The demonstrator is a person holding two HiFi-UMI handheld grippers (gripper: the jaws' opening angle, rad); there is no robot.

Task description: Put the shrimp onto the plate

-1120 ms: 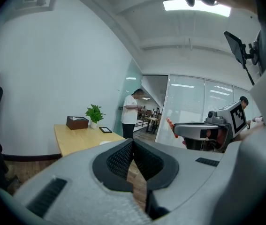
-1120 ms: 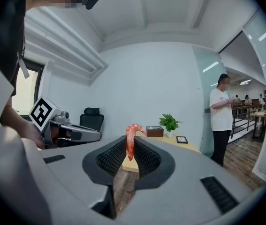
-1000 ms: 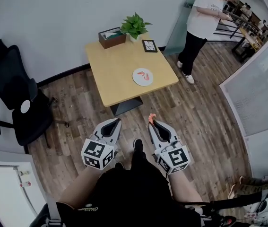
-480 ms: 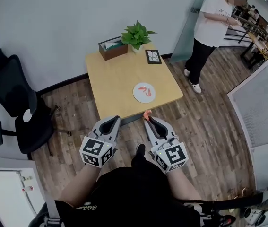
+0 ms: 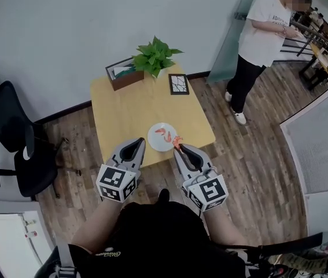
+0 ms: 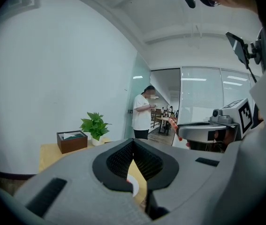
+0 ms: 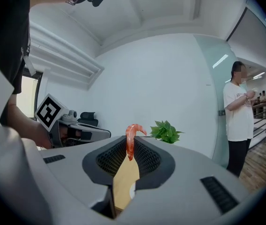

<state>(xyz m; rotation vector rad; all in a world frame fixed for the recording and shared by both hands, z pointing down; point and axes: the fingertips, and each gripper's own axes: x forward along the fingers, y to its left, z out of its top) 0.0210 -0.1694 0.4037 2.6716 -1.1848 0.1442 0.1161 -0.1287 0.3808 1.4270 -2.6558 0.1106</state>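
Orange-pink curled shrimp is clamped upright between the fingers of the right gripper, its tail end arching above the fingertips. In the head view this shrimp sits at the tip of the right gripper, just beside the near right rim of the round white plate. A second orange shrimp already lies on that plate, just beyond the fingertips.

The left gripper has its fingers pressed together at the tips with nothing between them. In the head view the left gripper is just short of the plate's near left rim.

Change noted: one second ago both grippers were over the plank floor, well short of the light wooden worktop. Both sets of fingertips now reach its near edge, with the plate just ahead and between them. The hold on the shrimp is unchanged.

Well beyond the fingers stand a brown tissue box and a green potted plant.
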